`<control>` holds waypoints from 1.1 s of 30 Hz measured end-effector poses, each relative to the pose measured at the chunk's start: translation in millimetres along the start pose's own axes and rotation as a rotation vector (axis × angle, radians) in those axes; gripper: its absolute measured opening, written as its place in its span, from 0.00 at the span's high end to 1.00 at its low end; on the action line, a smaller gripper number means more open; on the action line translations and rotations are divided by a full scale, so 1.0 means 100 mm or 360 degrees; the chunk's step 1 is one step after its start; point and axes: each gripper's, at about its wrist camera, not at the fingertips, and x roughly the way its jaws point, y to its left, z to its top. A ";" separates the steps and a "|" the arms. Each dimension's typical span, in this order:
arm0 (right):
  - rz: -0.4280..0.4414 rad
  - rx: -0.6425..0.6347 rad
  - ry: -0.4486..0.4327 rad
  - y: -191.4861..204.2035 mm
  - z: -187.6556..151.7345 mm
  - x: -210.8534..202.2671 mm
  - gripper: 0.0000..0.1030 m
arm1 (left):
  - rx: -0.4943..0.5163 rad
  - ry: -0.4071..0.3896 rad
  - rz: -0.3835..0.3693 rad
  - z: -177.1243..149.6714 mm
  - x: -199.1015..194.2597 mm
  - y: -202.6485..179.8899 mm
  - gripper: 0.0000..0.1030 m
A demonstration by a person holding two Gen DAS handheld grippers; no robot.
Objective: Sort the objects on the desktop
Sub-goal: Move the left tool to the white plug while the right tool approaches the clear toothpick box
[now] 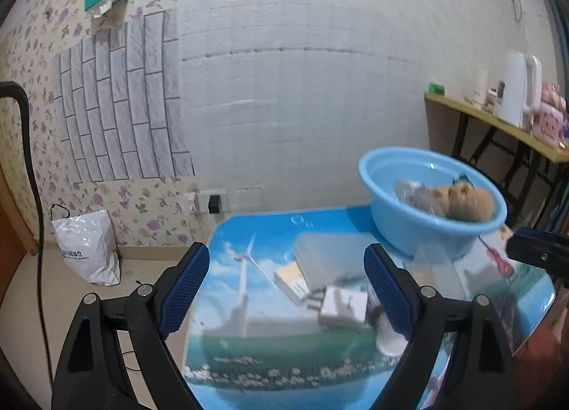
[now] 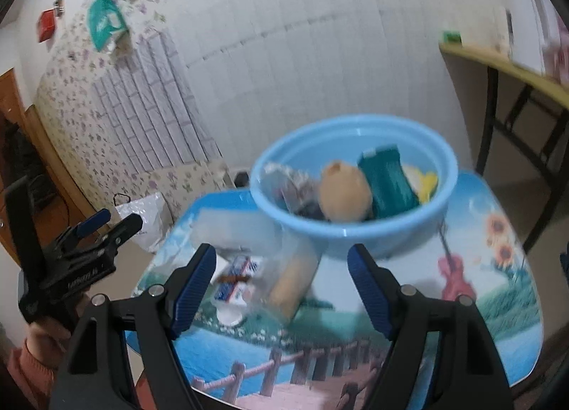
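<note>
Blurring bag print — perhaps Chinese

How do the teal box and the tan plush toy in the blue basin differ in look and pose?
The teal box is flat-sided with sharp edges; the tan plush toy is rounded and soft-looking. The box leans tilted at the toy's right; the toy sits nearer the middle. Both lie inside the blue basin, touching each other.

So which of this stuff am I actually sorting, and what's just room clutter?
Job: blue basin, clear box, white charger, small carton, tan roll.
Clutter: white bag on the floor, kettle on side shelf.
</note>
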 end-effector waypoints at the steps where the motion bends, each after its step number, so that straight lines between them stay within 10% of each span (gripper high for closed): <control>1: -0.0004 0.0013 0.0023 -0.01 -0.03 0.04 0.25 | 0.0004 0.0018 -0.0017 -0.03 0.04 -0.02 0.14; 24: -0.0024 -0.0028 0.0244 0.14 -0.17 0.73 0.25 | 0.0121 0.0266 -0.0249 -0.43 0.57 -0.18 0.14; 33: 0.0032 -0.0073 0.0256 0.10 -0.14 0.72 0.58 | 0.0129 0.0345 -0.0293 -0.45 0.80 -0.29 0.14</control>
